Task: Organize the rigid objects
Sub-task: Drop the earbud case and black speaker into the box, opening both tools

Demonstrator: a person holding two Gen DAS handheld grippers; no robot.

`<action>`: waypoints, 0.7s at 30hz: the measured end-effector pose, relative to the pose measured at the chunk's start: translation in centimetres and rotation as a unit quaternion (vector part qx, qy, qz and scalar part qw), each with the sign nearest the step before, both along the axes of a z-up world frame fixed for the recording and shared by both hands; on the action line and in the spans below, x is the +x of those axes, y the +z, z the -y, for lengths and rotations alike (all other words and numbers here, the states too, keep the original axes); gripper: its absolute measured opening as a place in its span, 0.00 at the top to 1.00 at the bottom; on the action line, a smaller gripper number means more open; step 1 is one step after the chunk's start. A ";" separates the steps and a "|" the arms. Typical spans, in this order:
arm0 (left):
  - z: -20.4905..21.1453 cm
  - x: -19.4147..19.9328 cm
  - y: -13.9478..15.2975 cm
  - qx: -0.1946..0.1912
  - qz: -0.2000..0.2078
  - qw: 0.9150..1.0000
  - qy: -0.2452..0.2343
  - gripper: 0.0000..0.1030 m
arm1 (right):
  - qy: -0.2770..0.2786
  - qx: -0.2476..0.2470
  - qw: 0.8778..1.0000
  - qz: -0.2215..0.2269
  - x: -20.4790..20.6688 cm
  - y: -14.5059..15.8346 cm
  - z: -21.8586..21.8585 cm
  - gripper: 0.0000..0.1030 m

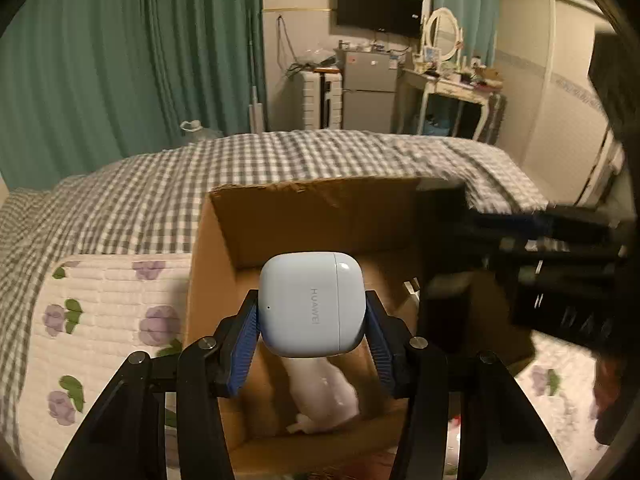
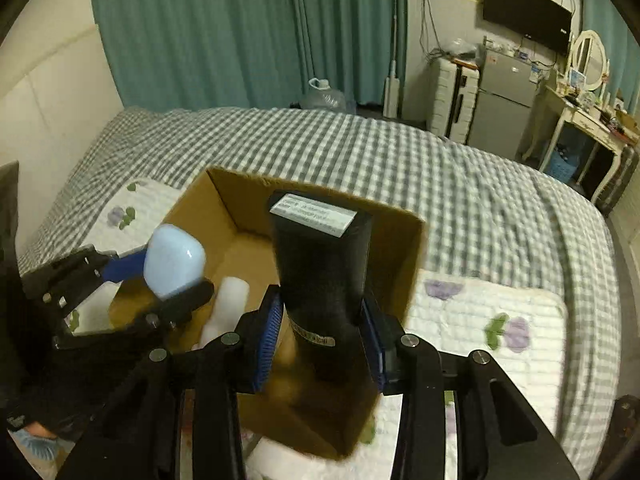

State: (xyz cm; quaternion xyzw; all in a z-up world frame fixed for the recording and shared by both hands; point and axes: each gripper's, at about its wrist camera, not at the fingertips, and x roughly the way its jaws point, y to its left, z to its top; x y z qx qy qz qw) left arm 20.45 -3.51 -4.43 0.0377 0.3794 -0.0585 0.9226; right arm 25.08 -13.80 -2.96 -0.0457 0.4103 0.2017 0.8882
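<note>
My left gripper (image 1: 312, 316) is shut on a pale blue Huawei earbud case (image 1: 312, 304) and holds it above the open cardboard box (image 1: 304, 216). The case also shows in the right wrist view (image 2: 174, 262), over the box's left side. My right gripper (image 2: 322, 328) is shut on a black tube with a white label (image 2: 320, 264) and holds it upright over the box (image 2: 404, 264). A white bottle (image 2: 224, 308) lies inside the box; it also shows in the left wrist view (image 1: 324, 392).
The box sits on a white quilted pad with purple flowers (image 2: 492, 320) on a bed with a grey checked cover (image 2: 400, 152). The right gripper's dark body (image 1: 540, 264) fills the right of the left wrist view. Green curtains, a fridge and a dresser stand beyond the bed.
</note>
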 end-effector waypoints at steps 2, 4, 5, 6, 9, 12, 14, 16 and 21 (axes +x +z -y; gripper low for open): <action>0.1 -0.3 0.2 0.014 0.018 1.000 0.009 0.39 | -0.012 0.006 1.000 0.015 0.5 0.3 0.0 0.46; 0.2 -0.7 1.0 0.022 0.033 0.999 0.015 0.39 | -0.023 0.019 0.999 0.025 0.4 1.0 0.4 0.31; 0.1 -1.1 1.4 0.022 0.037 0.999 0.017 0.37 | -0.025 0.024 0.999 0.030 0.1 1.4 0.7 0.31; 0.1 -1.4 1.9 0.020 0.040 0.999 0.019 0.37 | -0.028 0.025 0.999 0.034 -0.4 1.7 1.1 0.30; -0.3 -3.1 3.5 0.020 0.049 0.998 0.025 0.36 | -0.046 0.010 0.997 0.055 -2.6 2.9 2.3 0.24; -0.4 -5.4 4.4 0.022 0.056 0.998 0.033 0.34 | -0.053 -0.001 0.996 0.078 -6.0 4.1 3.5 0.12; -1.1 -7.3 4.7 0.017 0.054 0.998 0.037 0.34 | -0.054 -0.010 0.995 0.089 -8.6 4.5 4.0 0.09; -1.3 -8.8 4.4 0.014 0.050 0.998 0.039 0.34 | -0.057 -0.017 0.994 0.092 -10.8 4.5 4.3 0.08; -1.9 -11.6 2.2 0.010 0.035 0.998 0.052 0.33 | -0.073 -0.026 0.994 0.078 -14.2 2.6 4.4 0.07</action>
